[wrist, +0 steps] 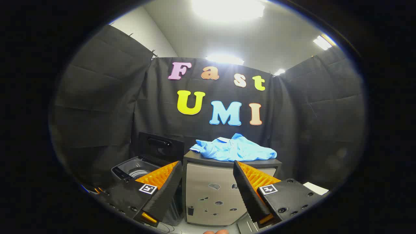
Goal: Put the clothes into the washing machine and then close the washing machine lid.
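While the blue clothes (234, 149) lie bunched on top of a grey cabinet (224, 191) beyond the fingers and slightly above them, nothing is picked up yet, so the fetching step seems just to begin. The gripper (207, 177) hangs wide and holds nothing. Left of the cabinet, beyond the left finger, the washing machine (136, 169) stands with its lid (160, 147) raised; its drum looks bare. Next, I judge, comes a reach forward and up to pinch the cloth.

A crumpled blue shirt (234, 149) lies atop a cabinet (214, 191), beside the washing machine (136, 169) (lid (161, 148) raised upright).
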Demonstrator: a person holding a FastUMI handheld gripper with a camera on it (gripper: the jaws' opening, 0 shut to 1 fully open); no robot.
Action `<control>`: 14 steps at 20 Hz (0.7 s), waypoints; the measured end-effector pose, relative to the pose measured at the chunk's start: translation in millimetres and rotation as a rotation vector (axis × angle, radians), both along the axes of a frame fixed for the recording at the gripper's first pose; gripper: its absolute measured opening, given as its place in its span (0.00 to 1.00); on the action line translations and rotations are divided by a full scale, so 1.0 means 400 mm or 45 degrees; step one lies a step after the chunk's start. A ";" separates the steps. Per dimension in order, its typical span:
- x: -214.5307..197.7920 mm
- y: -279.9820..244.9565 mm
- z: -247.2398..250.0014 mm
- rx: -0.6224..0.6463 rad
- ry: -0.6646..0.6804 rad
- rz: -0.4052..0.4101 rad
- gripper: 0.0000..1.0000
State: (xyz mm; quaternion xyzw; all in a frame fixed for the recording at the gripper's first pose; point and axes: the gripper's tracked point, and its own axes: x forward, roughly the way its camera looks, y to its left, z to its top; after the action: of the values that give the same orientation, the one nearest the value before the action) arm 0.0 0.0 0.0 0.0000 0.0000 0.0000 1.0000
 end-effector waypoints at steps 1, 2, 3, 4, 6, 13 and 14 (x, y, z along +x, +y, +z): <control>0.000 -0.002 0.003 0.002 -0.002 0.001 0.98; 0.000 -0.002 0.008 0.001 -0.009 0.005 0.98; 0.004 -0.003 0.012 -0.004 -0.014 0.008 0.98; 0.006 0.000 0.011 -0.013 -0.015 0.014 0.98; 0.014 0.001 0.006 -0.021 -0.013 0.022 0.98; 0.033 0.006 0.010 -0.010 -0.013 0.033 0.98; 0.036 0.006 0.008 -0.009 -0.011 0.034 0.98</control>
State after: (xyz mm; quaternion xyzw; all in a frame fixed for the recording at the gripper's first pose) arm 14.3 2.4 3.1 -0.0037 -0.0043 0.0133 0.9999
